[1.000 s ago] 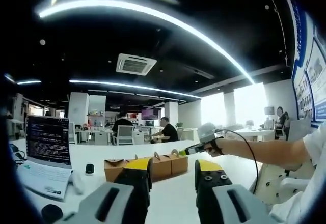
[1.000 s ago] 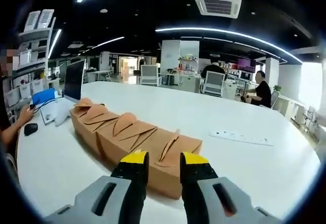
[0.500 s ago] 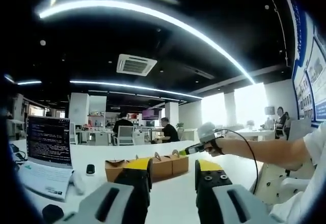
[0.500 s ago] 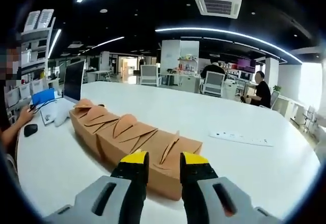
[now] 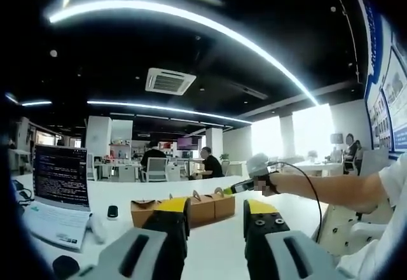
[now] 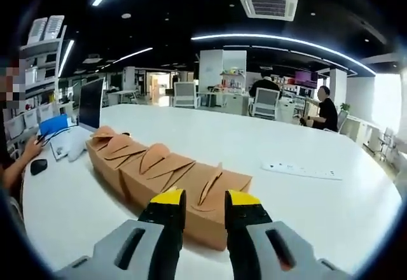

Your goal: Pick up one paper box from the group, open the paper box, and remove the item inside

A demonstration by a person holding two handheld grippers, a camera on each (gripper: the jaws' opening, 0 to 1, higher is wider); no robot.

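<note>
A row of brown paper boxes (image 6: 168, 178) with folded handle tops lies on the white table (image 6: 305, 210). In the right gripper view my right gripper (image 6: 202, 203) is open just above the nearest box (image 6: 213, 194), its yellow-tipped jaws either side of the box's upright handle. In the left gripper view the same boxes (image 5: 203, 207) stand farther off in the middle of the table, and my left gripper (image 5: 216, 213) is open, held low in front of them, holding nothing. The right gripper (image 5: 251, 181) with a person's arm reaches in from the right over the boxes.
A laptop (image 5: 57, 184), a mouse (image 5: 112, 211) and a dark object (image 5: 63, 266) lie at the left. A person's hand (image 6: 22, 149) rests by a mouse (image 6: 38, 165). A white power strip (image 6: 299, 170) lies at the right. People sit at desks behind.
The right gripper view has shifted very slightly. The boxes and the left gripper have not moved.
</note>
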